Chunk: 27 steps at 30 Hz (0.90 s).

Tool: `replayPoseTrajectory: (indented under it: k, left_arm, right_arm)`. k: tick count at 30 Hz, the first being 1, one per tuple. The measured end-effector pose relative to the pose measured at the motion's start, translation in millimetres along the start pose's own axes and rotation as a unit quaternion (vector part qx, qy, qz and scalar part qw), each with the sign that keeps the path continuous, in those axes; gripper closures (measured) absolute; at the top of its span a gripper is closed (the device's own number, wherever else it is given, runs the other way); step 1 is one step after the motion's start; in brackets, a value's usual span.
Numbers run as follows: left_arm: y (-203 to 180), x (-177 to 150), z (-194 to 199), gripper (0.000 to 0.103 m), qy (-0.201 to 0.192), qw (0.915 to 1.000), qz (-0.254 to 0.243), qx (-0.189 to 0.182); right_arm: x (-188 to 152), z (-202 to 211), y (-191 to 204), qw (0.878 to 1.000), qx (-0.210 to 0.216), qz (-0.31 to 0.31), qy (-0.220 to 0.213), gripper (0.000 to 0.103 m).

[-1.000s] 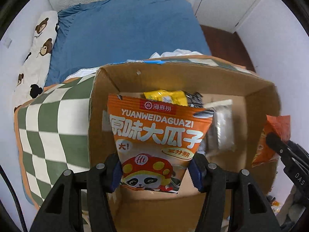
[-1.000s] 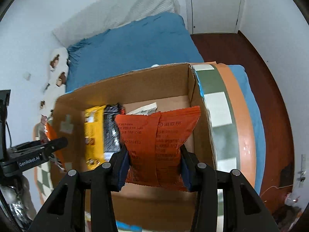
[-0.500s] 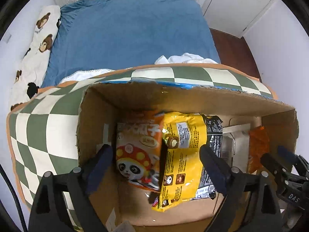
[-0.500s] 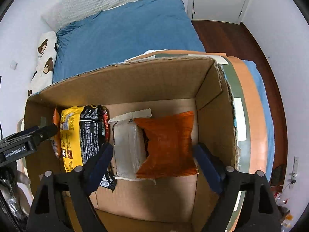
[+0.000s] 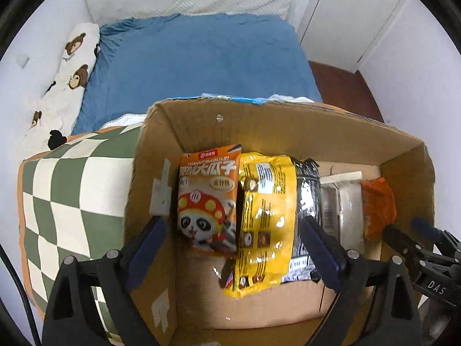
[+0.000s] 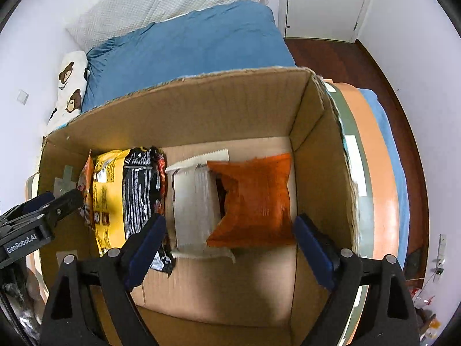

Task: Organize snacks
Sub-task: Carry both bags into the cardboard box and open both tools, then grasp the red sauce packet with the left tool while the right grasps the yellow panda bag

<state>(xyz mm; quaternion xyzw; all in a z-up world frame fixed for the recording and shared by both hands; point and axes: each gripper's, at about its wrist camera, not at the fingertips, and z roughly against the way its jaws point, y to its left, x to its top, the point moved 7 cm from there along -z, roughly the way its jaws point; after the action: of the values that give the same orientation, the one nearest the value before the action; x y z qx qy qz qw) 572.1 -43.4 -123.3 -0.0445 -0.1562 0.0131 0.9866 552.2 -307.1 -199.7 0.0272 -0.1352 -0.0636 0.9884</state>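
An open cardboard box (image 5: pixel 288 121) (image 6: pixel 201 109) holds several snack packs. In the left wrist view an orange panda seed bag (image 5: pixel 209 201) lies at the box's left, beside a yellow-and-black pack (image 5: pixel 268 216), a clear grey pack (image 5: pixel 341 204) and an orange bag (image 5: pixel 377 204). My left gripper (image 5: pixel 232 230) is open and empty above the panda bag. In the right wrist view the orange bag (image 6: pixel 256 199) lies at the box's right, over a white-grey pack (image 6: pixel 191 201), next to the yellow-and-black pack (image 6: pixel 126 193). My right gripper (image 6: pixel 230 230) is open and empty above it.
The box stands on a green-and-white checked cloth (image 5: pixel 72 190) with an orange border (image 6: pixel 374 155). Behind it is a bed with a blue sheet (image 5: pixel 196 66), a bear-print pillow (image 5: pixel 69 66) and a white pillow (image 6: pixel 161 0). Dark wood floor (image 6: pixel 345 57) and a white door (image 5: pixel 354 14) lie to the right.
Both grippers opened and let go of their bags: the panda bag now lies at the box's left, the orange bag at its right. Both grippers have drawn back above the box.
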Motion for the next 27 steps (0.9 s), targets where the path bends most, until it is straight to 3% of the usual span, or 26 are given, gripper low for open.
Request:
replayPoseTrajectory:
  k: [13,27]
  left_arm:
    - [-8,-61,80,0.008,-0.106,0.9943,-0.014,0.010]
    - [-21,-147,159,0.008,-0.172,0.9845,-0.034,0.013]
  right_arm:
    - [-56,74,10,0.994,-0.015,0.025,-0.102,0.011]
    - [-142,168,32,0.981,-0.005,0.057,-0.184,0.011]
